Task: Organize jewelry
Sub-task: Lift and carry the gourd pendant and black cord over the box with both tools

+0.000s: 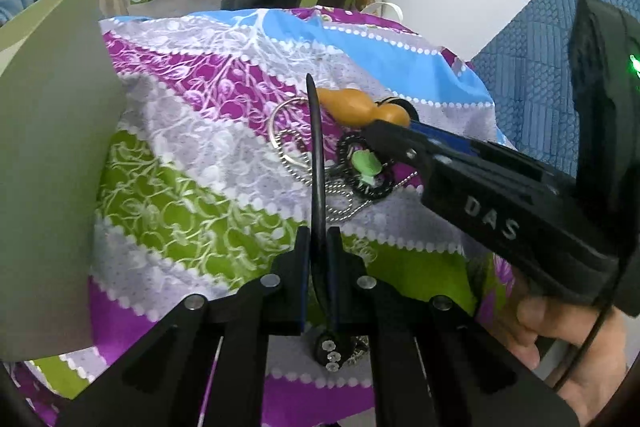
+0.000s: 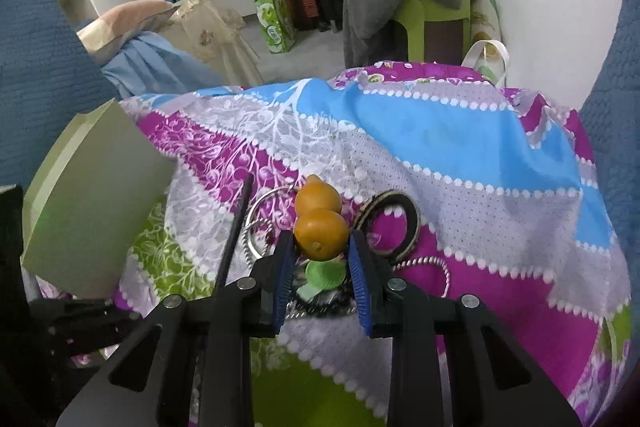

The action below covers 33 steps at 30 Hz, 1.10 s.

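Gourd: orange, hard, smooth, likely light and slippery; lies on bedspread, centre of jewelry heap. Best hold: across fat lower bulb.
Right claw: pads flank bulb, grip unclear.
Bangle right of gourd, ring left, green charm just below.
Left claw: clenched on black band, thin, flexible.
Bag far left of gourd.

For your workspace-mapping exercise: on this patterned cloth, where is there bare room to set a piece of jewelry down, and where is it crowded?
Free: the blue and grey stripes beyond the black bangle, and the green stripe between the green box and the ball chain. Crowded: the middle, where the orange gourd charm, silver ring, green pendant and both grippers cluster.
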Tool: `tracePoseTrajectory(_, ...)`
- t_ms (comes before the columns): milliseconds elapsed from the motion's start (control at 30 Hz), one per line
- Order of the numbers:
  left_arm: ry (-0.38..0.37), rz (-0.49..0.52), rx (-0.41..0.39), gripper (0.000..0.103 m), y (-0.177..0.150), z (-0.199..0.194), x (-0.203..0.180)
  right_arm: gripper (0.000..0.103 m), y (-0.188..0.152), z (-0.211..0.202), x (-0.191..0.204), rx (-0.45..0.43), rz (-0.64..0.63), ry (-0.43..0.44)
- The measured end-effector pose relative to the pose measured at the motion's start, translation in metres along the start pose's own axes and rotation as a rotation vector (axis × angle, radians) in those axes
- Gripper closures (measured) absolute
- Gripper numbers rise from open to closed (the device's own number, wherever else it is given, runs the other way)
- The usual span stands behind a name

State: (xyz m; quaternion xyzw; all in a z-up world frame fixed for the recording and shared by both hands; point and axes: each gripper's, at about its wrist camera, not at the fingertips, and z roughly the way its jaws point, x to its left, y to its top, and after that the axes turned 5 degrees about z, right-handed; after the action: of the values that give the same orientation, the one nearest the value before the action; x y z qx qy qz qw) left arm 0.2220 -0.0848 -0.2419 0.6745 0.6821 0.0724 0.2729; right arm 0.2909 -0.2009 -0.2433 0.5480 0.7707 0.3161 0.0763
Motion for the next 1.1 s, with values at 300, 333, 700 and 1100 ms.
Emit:
tracePoseTrajectory(300, 0.006, -0.001, 0.013, 0.095, -0.006, -0.023, 0.015, 0.078, -0.015, -0.026, 0.017, -0.003, 0.016, -0.060)
tracePoseTrajectory(333, 0.003, -0.011, 0.017, 0.095, -0.006, -0.025, 0.017, 0.078, -0.018, -0.029, 0.020, 0.001, 0.017, -0.069)
tracePoseTrajectory(700, -0.016, 0.018, 0.012, 0.095, -0.010, -0.056, 0.026, 0.078, -0.053, -0.070, 0.049, -0.009, 0.091, -0.142)
tracePoseTrajectory(1100, -0.032, 0.033, -0.040, 0.095, 0.007, -0.116, 0.027, 0.078, -0.040, -0.116, 0.067, -0.070, 0.135, -0.208)
